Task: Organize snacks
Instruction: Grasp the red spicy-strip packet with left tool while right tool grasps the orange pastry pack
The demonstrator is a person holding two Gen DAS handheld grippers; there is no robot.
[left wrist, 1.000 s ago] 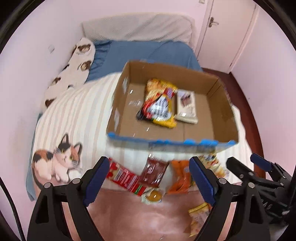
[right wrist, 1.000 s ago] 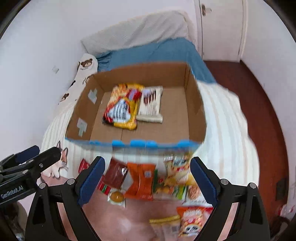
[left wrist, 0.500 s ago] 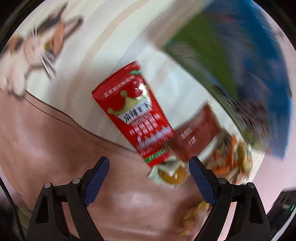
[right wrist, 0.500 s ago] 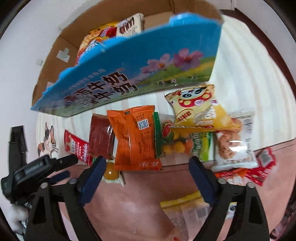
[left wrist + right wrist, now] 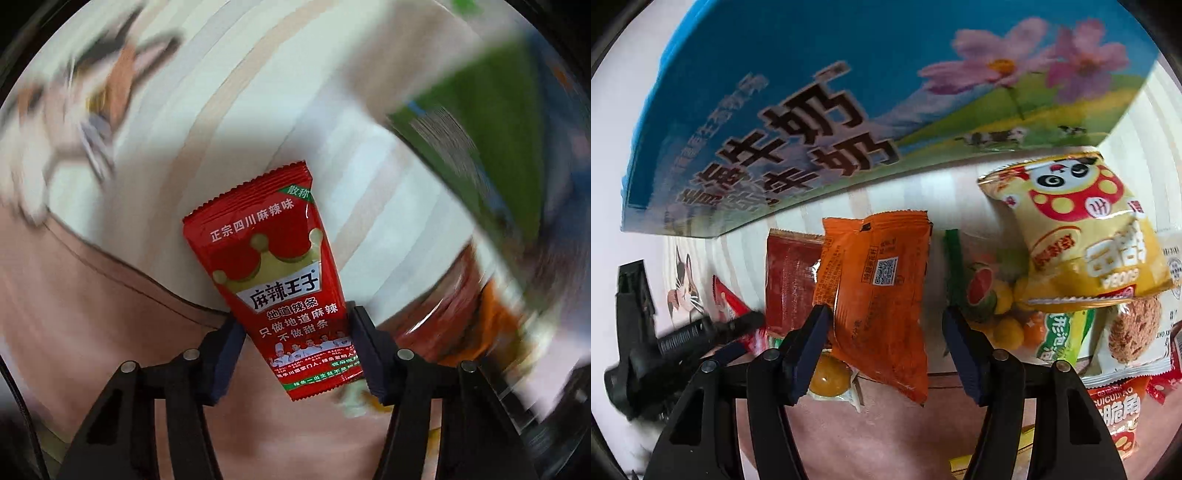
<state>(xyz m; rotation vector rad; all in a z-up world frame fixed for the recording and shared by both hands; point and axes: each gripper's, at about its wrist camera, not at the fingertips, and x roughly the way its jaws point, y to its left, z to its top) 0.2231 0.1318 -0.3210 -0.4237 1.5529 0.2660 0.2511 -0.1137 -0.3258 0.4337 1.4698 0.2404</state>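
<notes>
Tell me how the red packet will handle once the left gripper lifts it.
The red packet looks flat and thin, so probably light. Its glossy film may slip between the closing pads of the left gripper. Held near one end, the long free end will likely droop or swing.

box (image 5: pixel 849 92) behind snack row | panda bag (image 5: pixel 1082 236) right, overlapping fruit candy bag (image 5: pixel 993 295)

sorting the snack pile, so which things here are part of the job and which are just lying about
Part of the job:
red spicy-strip packet, left gripper closing on it
orange packet, right gripper closing around it
yellow panda bag
blue milk carton box

Just there:
cat-print bedsheet
</notes>
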